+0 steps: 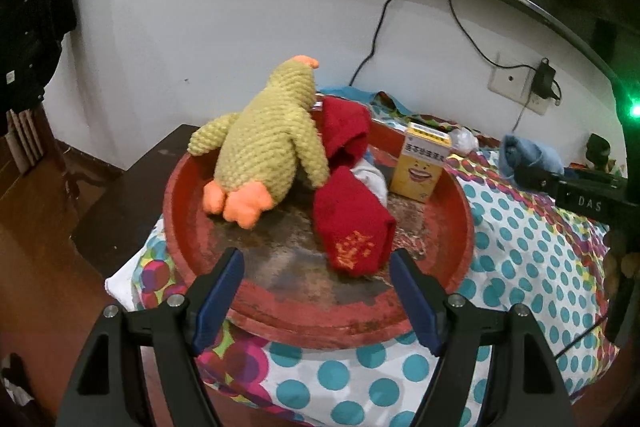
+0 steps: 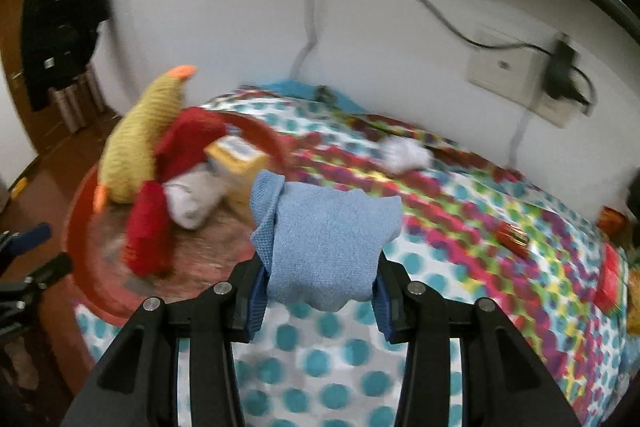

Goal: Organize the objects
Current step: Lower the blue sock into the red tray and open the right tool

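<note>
A round red tray (image 1: 448, 263) rests on a dotted cloth. In it lie a yellow plush duck (image 1: 264, 143), a red sock (image 1: 354, 227), a second red cloth (image 1: 344, 131), a white cloth (image 1: 370, 177) and an upright yellow box (image 1: 420, 163). My left gripper (image 1: 316, 259) hovers open over the tray's near rim, nothing between its blue pads. My right gripper (image 2: 320, 267) is shut on a light blue cloth (image 2: 324, 243), lifted above the dotted cloth just right of the tray (image 2: 80, 259). The duck (image 2: 140, 143) and the sock (image 2: 148, 231) show blurred at left.
A dotted bedcover (image 1: 540, 259) spreads under and right of the tray. On it lie a white crumpled wad (image 2: 404, 155) and a small red item (image 2: 512, 237). A wall socket with a plug (image 2: 560, 71) and cables hang behind. Dark wood furniture (image 1: 120, 203) stands left.
</note>
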The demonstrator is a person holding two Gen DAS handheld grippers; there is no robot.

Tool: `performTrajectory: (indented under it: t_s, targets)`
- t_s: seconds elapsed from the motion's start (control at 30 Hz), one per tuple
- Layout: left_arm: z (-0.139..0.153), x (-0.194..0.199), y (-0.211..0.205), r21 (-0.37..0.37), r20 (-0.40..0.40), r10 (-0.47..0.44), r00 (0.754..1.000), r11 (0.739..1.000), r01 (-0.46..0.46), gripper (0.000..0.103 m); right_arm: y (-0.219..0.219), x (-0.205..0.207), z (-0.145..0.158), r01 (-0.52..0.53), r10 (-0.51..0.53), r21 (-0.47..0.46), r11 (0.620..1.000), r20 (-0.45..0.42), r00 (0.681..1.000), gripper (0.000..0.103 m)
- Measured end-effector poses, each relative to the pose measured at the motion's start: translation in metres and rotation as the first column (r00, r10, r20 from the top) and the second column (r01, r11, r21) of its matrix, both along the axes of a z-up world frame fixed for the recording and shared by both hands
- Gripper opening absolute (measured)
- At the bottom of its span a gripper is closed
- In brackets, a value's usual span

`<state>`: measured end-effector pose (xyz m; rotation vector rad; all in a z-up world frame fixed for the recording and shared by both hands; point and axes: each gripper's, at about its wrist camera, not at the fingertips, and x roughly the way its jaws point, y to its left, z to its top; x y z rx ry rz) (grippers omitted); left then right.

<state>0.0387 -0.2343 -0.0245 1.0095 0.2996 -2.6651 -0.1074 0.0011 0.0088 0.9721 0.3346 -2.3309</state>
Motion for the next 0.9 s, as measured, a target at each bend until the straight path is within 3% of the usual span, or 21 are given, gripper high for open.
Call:
performTrajectory:
  t_s: [0.2, 0.33, 0.63, 0.77, 0.9]
  targets:
    - [0.000, 0.002, -0.015, 0.030, -0.004, 0.038, 0.999, 0.999, -0.038, 0.077, -0.031, 0.022, -0.004, -0.107, 0.107, 0.003, 0.994, 0.041, 0.993, 0.041]
    - [-0.001, 0.002, -0.018, 0.021, 0.001, 0.049, 0.999, 0.999, -0.049, 0.077, -0.027, 0.036, -0.013, -0.141, 0.140, 0.006, 0.990, 0.064, 0.988, 0.041]
    - [-0.006, -0.002, -0.017, -0.007, 0.025, 0.040, 0.999, 0.999, -0.040, 0.077, -0.041, 0.000, -0.042, -0.128, 0.121, 0.066, 0.990, 0.105, 0.987, 0.043]
    - [-0.008, -0.003, -0.017, -0.007, 0.031, 0.041, 0.999, 0.999, -0.041, 0.077, -0.044, 0.002, -0.052, -0.138, 0.131, 0.043, 0.990, 0.132, 0.983, 0.055]
    - [-0.010, -0.004, -0.015, -0.010, 0.039, 0.038, 0.998, 0.999, -0.038, 0.077, -0.039, 0.009, -0.046, -0.131, 0.126, 0.047, 0.990, 0.095, 0.987, 0.068]
